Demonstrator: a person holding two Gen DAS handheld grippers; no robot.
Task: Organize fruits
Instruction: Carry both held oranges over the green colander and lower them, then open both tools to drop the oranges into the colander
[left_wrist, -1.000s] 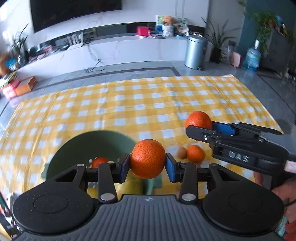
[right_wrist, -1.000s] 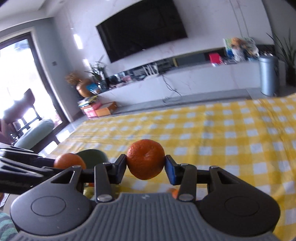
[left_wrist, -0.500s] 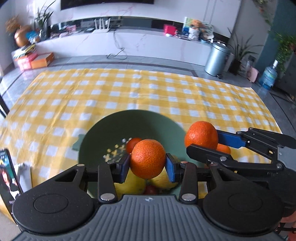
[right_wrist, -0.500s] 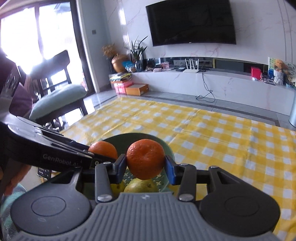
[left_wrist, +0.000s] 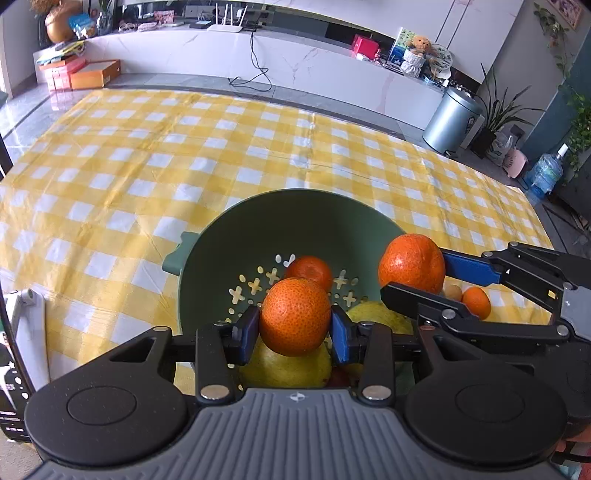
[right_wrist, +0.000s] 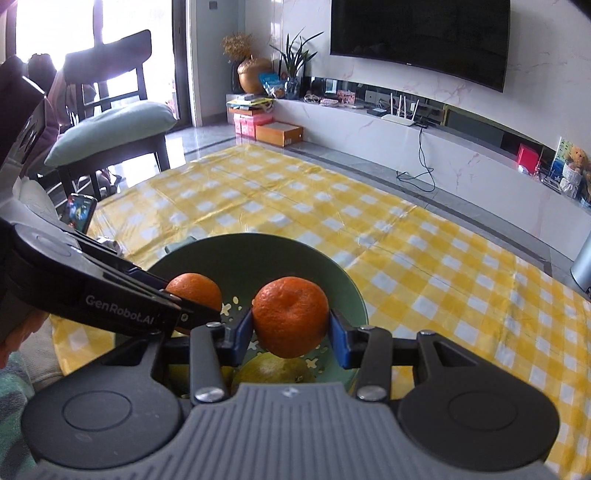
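My left gripper is shut on an orange mandarin and holds it above the green colander bowl. My right gripper is shut on a second mandarin, also over the bowl. Each gripper shows in the other's view: the right one with its mandarin over the bowl's right rim, the left one at the left. Inside the bowl lie another mandarin and yellow fruit.
A small mandarin and a small tan fruit lie on the yellow checked cloth right of the bowl. A phone stands at the table's left edge, with a chair behind it.
Both grippers have carried their mandarins left and over the bowl. The bowl now sits below both of them; the loose fruit on the cloth has fallen behind to the right.
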